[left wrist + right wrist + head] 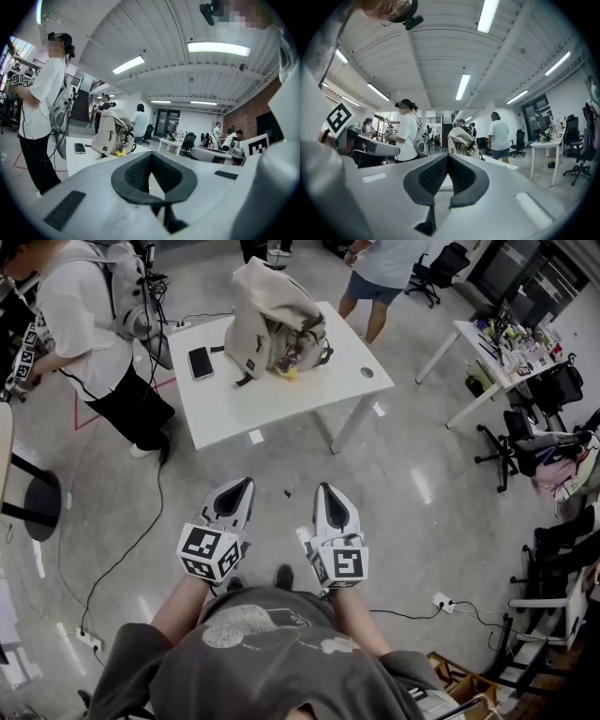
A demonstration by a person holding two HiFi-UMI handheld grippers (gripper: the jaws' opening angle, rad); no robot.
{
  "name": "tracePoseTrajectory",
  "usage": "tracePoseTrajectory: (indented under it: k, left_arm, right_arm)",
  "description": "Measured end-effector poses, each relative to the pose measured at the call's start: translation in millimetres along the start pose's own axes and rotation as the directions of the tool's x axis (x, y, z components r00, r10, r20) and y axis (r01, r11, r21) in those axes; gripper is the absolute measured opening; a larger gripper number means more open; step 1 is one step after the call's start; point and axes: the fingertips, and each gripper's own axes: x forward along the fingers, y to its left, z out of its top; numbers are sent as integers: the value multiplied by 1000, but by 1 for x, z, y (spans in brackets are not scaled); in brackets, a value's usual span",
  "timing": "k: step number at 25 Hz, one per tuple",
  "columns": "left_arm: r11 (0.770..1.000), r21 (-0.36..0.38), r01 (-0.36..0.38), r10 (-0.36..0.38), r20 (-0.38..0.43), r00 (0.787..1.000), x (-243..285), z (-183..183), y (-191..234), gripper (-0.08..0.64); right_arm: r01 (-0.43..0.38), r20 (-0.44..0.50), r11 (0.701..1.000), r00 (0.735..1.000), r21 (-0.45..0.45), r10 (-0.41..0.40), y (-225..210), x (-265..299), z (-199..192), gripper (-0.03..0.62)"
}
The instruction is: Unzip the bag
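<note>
The task has not really begun: this is the approach step, with the person standing back on the bare floor and both tools held close to the body. The left gripper has its jaws pressed together with nothing between them, as its own view confirms, where the dark pads meet at the tip. The right gripper is likewise closed and empty and points the same way, just right of the left one. Both aim toward the white table, which stands well apart, farther off and slightly left in the head view. On the table's far half sits the beige backpack, upright and slumped. A dark smartphone lies just left of it, and a small yellow object lies at its near right foot. A person in a white shirt stands at the table's left edge, and another person stands beyond its far right corner. From here the zip and its slider are too small to make out, so I cannot tell which zip is meant or how far it is closed. In my judgement, the next move calls for walking up to the near edge of the table and opening both pairs of jaws. One gripper would then steady the fabric beside the zip while the other finds the puller.
</note>
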Motion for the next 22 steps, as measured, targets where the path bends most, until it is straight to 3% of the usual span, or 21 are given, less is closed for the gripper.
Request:
tracePoseTrajectory:
  k: [5, 13, 22]
  left_arm:
    - [999, 5, -35, 35, -3, 999, 20, -4, -13, 5]
    - [997, 37, -74, 74, 14, 997, 56, -7, -40, 5]
    - [983, 51, -175, 172, 57, 984, 69, 5, -27, 5]
  right_arm:
    - [-20, -26, 1000, 999, -18, 20, -31, -1, -7, 0]
    - [-22, -85, 998, 996, 57, 27, -94, 0, -29, 0]
    - [-61, -126, 995, 990, 80, 71, -107, 20, -44, 0]
